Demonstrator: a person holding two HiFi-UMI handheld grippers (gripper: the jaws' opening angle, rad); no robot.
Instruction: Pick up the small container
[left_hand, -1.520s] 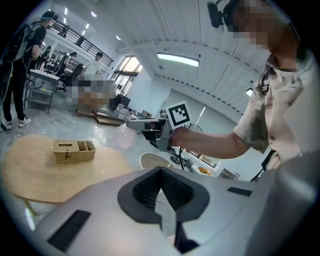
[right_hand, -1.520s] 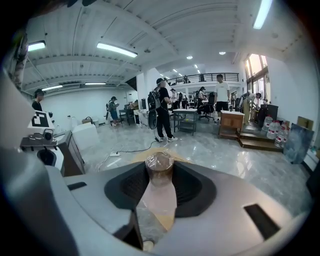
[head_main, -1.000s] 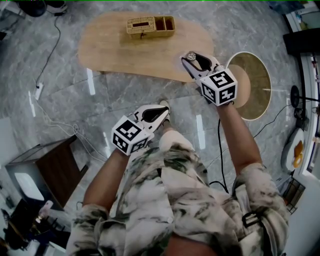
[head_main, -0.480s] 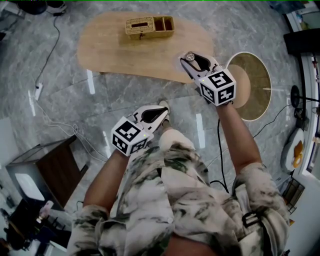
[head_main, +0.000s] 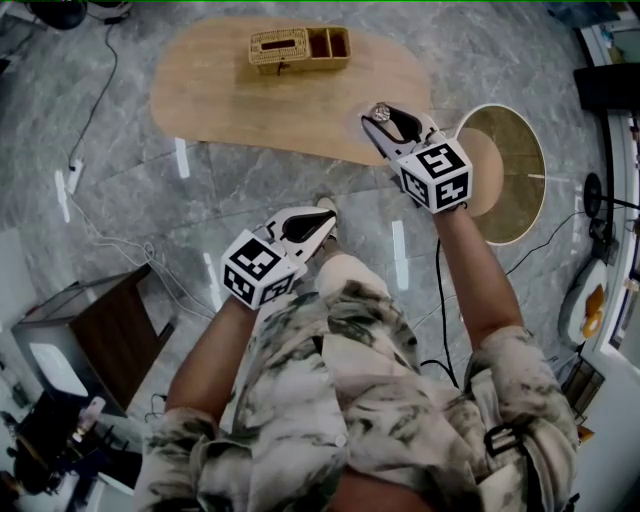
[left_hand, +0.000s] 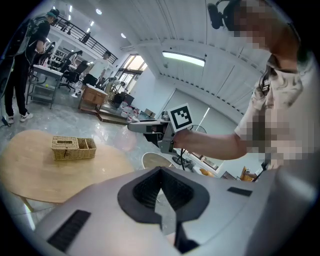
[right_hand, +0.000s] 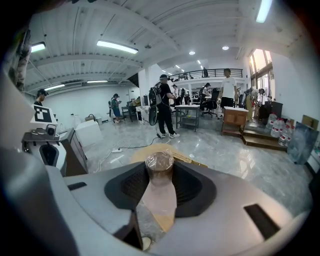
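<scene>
The small container (head_main: 381, 113), a round brown pot under crinkled clear film, sits between the tips of my right gripper (head_main: 386, 120), which is shut on it. In the head view it hangs over the near right edge of the wooden table (head_main: 230, 100). The right gripper view shows the small container (right_hand: 159, 162) pinched between the dark pads (right_hand: 131, 186). Lower down and nearer the person's body, my left gripper (head_main: 325, 212) is shut with nothing in it. In its own view the left gripper (left_hand: 160, 170) has its pads meeting at the tip.
A wicker organiser basket (head_main: 298, 50) stands at the table's far side; the basket (left_hand: 73, 148) also shows in the left gripper view. A low round stand (head_main: 512, 170) is at the right and a dark cabinet (head_main: 95, 335) at the left. Cables cross the marble floor. People stand far behind.
Both grippers keep their places and the container stays held. Only the head view has shifted a little.
</scene>
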